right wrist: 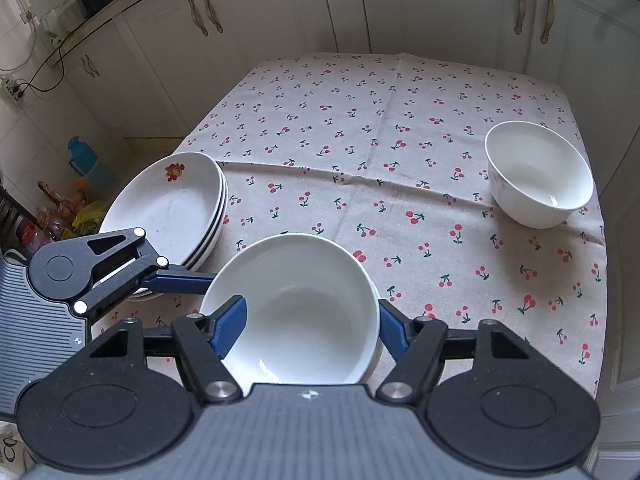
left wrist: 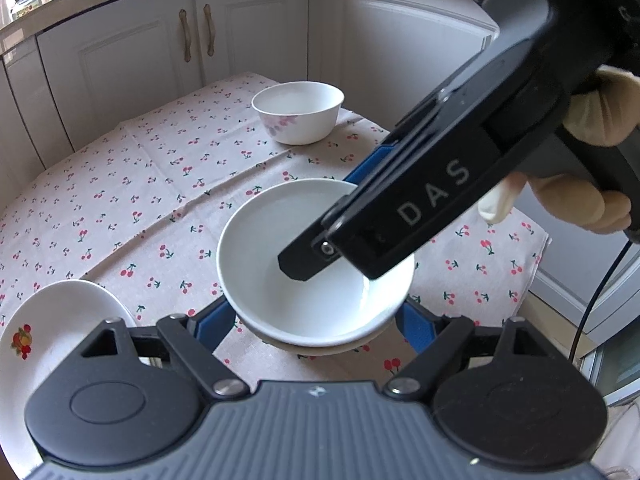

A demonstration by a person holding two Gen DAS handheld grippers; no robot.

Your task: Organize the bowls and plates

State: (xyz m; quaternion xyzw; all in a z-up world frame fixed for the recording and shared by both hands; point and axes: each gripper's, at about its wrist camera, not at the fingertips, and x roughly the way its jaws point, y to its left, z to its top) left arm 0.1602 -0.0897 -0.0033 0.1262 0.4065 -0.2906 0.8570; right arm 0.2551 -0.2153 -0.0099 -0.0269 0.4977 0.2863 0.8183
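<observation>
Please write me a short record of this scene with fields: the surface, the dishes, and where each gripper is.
surface: cherry-print cloth on a table
plates: stack of plates, fruit motif on the top one
centre: two nested bowls, beside the plates
apart: single bowl, flower pattern, standing alone
left gripper: fingers either side of the nested bowls; grip unclear
right gripper: one finger inside them, one outside; grip unclear
</observation>
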